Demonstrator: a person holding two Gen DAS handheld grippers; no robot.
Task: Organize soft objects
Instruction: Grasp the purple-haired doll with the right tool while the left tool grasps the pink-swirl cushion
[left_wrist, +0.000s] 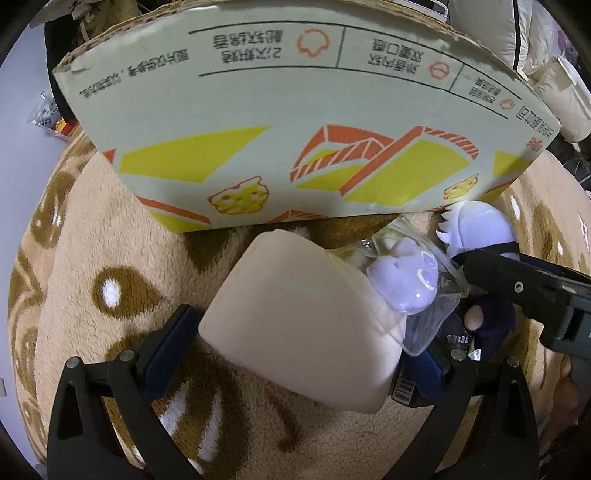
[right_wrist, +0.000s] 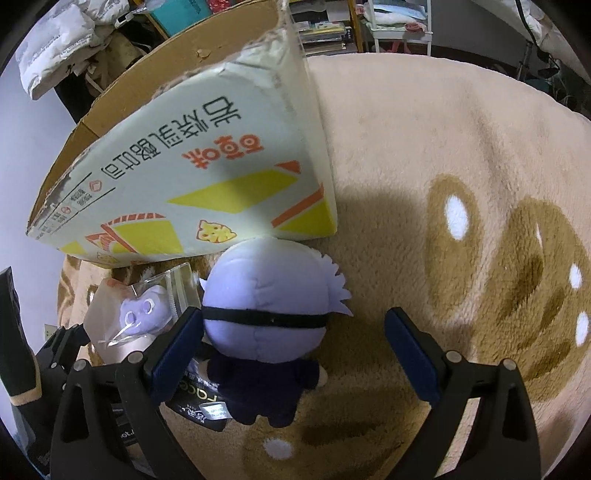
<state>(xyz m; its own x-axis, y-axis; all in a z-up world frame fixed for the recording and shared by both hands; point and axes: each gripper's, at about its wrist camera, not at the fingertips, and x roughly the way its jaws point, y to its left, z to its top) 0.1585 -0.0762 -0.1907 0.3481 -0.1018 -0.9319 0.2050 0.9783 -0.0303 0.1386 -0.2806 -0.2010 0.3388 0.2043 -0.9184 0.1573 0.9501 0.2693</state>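
Observation:
A pale pink soft block (left_wrist: 306, 317) lies on the plush rug between the fingers of my left gripper (left_wrist: 306, 347), which is open around it. A small lilac plush in a clear bag (left_wrist: 406, 280) rests against the block's right side; it also shows in the right wrist view (right_wrist: 142, 314). A lilac-headed doll with a black eye band and dark body (right_wrist: 264, 325) lies face up between the fingers of my right gripper (right_wrist: 303, 343), which is open; its left finger (right_wrist: 177, 343) is beside the doll's head. The doll shows in the left wrist view (left_wrist: 476, 229).
A printed cardboard box (left_wrist: 295, 122), open at the top, stands on the rug right behind the toys; it also shows in the right wrist view (right_wrist: 192, 177). The tan patterned rug (right_wrist: 461, 166) stretches to the right. Shelves and bags stand at the back.

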